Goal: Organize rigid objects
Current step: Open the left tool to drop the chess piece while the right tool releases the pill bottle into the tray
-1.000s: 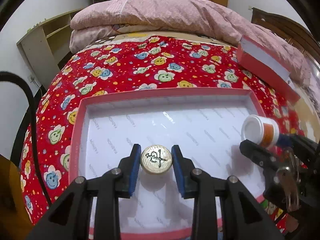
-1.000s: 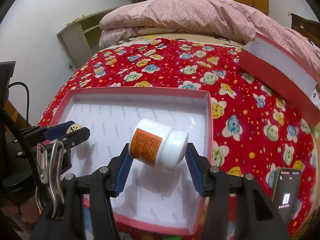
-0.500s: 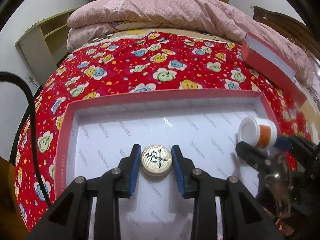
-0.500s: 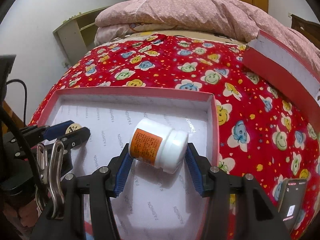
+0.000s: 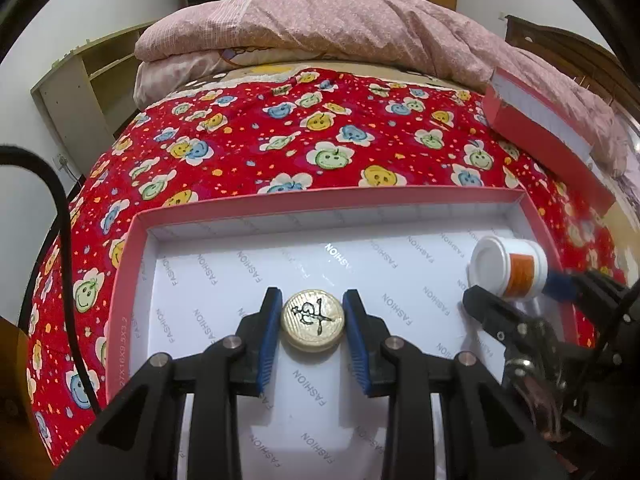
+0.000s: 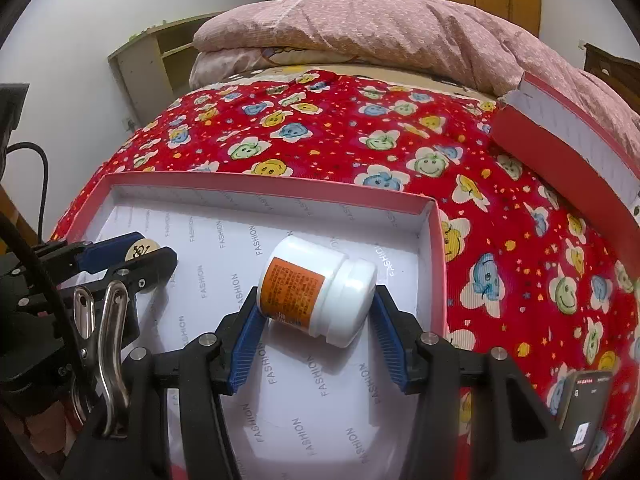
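The red flowered bed [image 5: 248, 152] carries my pink box [image 5: 124, 280]. Over its white floor, my right fingers [image 6: 316, 312] clamp the white jar [image 6: 320, 288] sideways; my left fingers [image 5: 312, 320] pinch the gold disc [image 5: 313, 319].

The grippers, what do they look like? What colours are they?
Both are made of black plastic. The left gripper and the right gripper each have two jaws lined with ribbed blue pads, and round silver bolt heads mark the joints. Seen from the right wrist, a shiny metal clip hangs on the left gripper's body. A black cable curves beside it.
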A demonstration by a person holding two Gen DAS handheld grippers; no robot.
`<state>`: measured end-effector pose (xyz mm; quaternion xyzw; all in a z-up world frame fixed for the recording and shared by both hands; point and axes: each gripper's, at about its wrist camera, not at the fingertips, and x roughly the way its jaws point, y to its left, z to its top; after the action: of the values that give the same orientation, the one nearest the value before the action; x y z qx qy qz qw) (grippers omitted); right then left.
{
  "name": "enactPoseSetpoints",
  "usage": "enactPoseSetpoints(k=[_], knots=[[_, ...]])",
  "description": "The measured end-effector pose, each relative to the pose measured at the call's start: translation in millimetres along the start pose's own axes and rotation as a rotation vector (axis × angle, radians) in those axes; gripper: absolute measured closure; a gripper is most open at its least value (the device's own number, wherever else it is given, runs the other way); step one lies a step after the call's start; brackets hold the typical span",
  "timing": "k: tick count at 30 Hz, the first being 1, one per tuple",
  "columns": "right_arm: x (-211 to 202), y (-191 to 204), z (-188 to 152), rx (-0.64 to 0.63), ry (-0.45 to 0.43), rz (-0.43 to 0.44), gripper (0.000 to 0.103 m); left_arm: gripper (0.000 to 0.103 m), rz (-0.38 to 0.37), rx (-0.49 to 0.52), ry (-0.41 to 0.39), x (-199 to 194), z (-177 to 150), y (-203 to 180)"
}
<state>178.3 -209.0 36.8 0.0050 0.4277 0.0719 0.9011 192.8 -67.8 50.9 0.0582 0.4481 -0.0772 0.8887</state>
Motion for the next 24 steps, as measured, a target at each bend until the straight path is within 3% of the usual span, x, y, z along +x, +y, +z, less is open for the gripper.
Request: enactPoseSetpoints(k=[8, 12, 24], knots=[[1.2, 1.2, 1.1, -0.004, 0.006, -0.015, 0.049, 0.07, -0.004, 0.004, -0.001, -0.2, 0.4, 2.1], [1.2, 1.1, 1.4, 0.0, 0.008, -0.01, 0.048, 0.049, 0.005, 0.007, 0.007, 0.0, 0.7, 2.8], [1.4, -3.9, 1.2, 0.02, 0.011, 0.022, 0.044, 0.036, 0.026, -0.003, 0.002, -0.4, -1.7, 3.6]])
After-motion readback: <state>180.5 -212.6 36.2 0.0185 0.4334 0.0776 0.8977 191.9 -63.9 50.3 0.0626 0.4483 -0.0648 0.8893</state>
